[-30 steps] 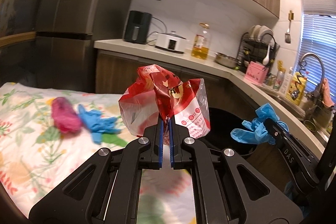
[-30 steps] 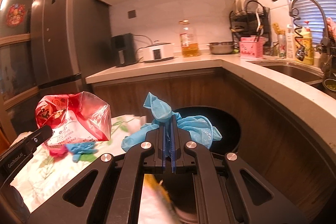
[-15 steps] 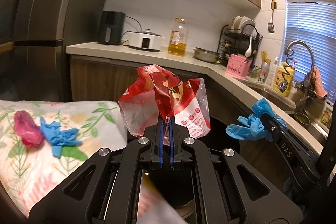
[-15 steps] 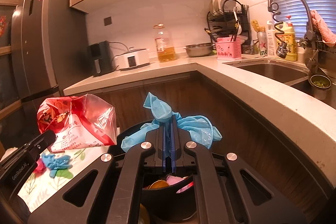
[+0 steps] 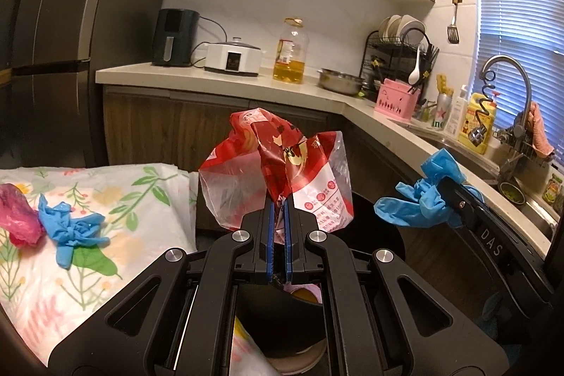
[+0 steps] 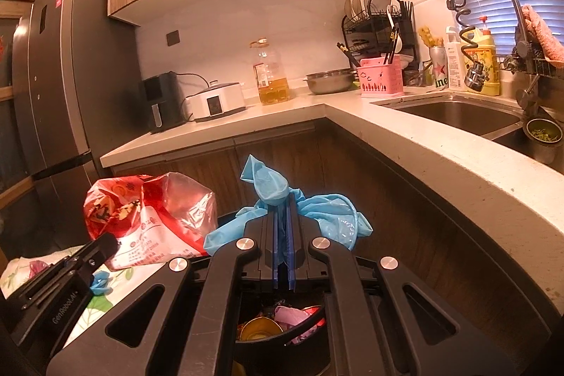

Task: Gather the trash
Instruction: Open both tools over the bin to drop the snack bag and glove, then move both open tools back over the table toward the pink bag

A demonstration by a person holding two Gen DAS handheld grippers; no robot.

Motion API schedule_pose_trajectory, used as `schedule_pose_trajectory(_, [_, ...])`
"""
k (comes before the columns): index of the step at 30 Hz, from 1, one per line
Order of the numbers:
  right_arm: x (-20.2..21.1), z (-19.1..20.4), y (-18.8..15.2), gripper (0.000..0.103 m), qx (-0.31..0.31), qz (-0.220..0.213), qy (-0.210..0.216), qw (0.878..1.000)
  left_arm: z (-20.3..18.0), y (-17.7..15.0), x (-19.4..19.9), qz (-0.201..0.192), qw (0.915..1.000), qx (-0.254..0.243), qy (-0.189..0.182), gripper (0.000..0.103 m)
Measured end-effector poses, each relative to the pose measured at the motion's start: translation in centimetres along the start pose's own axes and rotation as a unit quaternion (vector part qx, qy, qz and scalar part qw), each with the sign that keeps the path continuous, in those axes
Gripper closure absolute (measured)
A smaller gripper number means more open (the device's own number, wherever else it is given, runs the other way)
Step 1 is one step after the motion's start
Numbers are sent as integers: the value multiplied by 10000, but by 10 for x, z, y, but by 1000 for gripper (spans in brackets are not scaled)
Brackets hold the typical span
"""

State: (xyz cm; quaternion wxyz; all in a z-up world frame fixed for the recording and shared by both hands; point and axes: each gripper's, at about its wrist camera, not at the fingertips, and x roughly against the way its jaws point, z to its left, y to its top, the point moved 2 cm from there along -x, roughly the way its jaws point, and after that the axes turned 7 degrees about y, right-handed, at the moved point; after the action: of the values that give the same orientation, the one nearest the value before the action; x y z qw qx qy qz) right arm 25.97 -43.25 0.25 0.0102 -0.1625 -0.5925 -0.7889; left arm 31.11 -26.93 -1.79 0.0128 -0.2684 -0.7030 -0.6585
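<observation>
Left gripper (image 5: 278, 210) pinching a crumpled red-and-clear plastic bag (image 5: 278, 175), right gripper (image 6: 282, 224) clamping a limp blue rubber glove (image 6: 328, 217), both hanging above the round black trash bin (image 5: 387, 235), floral tablecloth (image 5: 116, 196) lying at left.

On the black right gripper (image 5: 454, 199) body you can read "DAS". The black left gripper (image 6: 105, 244) body reads "GenRobot.AI". The silver can (image 6: 438, 67) possibly shows "ine".
</observation>
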Motion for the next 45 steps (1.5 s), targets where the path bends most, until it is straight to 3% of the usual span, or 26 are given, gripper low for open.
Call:
schedule_pose_trajectory(22, [-25, -1, -5, 96, 228, 121, 171, 9995, -11, -9, -37, 232, 9996, -9, -181, 99])
schedule_pose_trajectory(26, [-27, -2, -8, 72, 205, 149, 185, 9995, -13, -13, -43, 321, 9992, -40, -229, 98])
schedule_pose_trajectory(29, [-27, -5, -9, 69, 200, 152, 128, 9996, -13, -16, -47, 396, 9989, -68, -229, 89])
schedule_pose_trajectory(31, [-25, -9, -9, 67, 160, 151, 88, 9997, -12, -18, -49, 481, 9986, -65, -233, 74])
schedule_pose_trajectory(33, [-22, -13, -10, 59, 100, 133, 36, 9999, -9, -19, -47, 447, 9987, 4, -252, 53])
schedule_pose_trajectory(42, [-10, -7, -12, 40, 197, 209, -84, 9996, 18, -21, -20, 286, 9993, 241, 96, 20])
schedule_pose_trajectory(45, [-4, 3, -12, 33, 298, 220, -95, 9993, 30, -24, -4, 236, 9989, 246, 326, 15])
